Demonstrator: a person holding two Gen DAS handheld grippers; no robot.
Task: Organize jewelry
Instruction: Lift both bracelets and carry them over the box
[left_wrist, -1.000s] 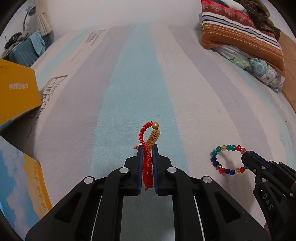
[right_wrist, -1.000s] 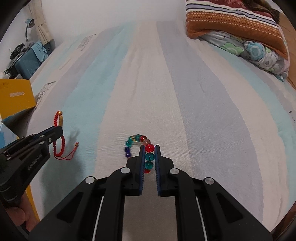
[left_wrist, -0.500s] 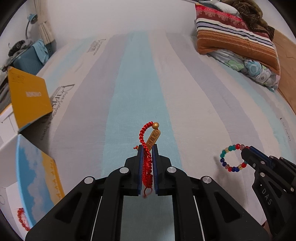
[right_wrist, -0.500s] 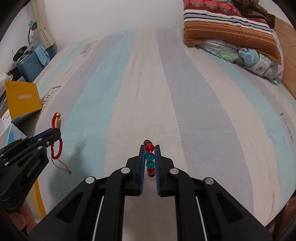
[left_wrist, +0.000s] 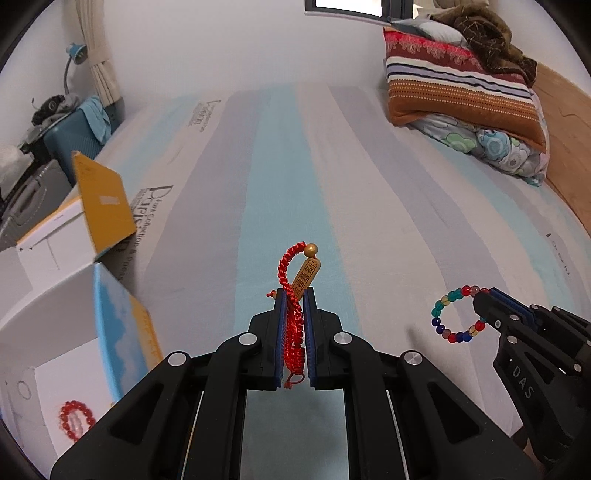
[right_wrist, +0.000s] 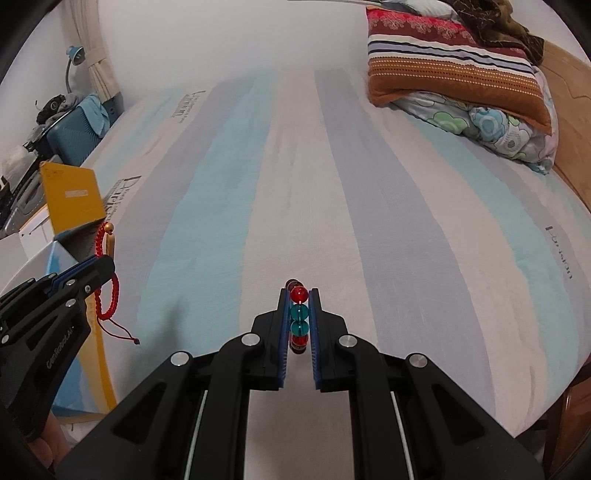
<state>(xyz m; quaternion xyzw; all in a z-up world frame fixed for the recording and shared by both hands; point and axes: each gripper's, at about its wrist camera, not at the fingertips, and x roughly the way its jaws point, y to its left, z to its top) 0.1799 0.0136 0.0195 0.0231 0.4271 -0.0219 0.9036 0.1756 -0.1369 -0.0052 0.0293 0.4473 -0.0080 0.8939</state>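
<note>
Open striped bedsheet (right_wrist: 332, 184) ahead of both grippers, unobstructed through the middle; at the left edge, a white box (left_wrist: 44, 314) with raised yellow flap (left_wrist: 103, 206) blocks passage; at the far right, stacked pillows (right_wrist: 461, 81) occupy the corner against the wooden headboard (right_wrist: 569, 110).

"DAS" on right gripper (left_wrist: 484, 295); "GenRoboLab" on left gripper (right_wrist: 105, 264).

Even, soft indoor light; the pale wall (left_wrist: 221, 55) washes out white; fisheye bending with dark corners; the open yellow-and-white cardboard box (left_wrist: 99, 206) is motion-blurred; shadows faint
</note>
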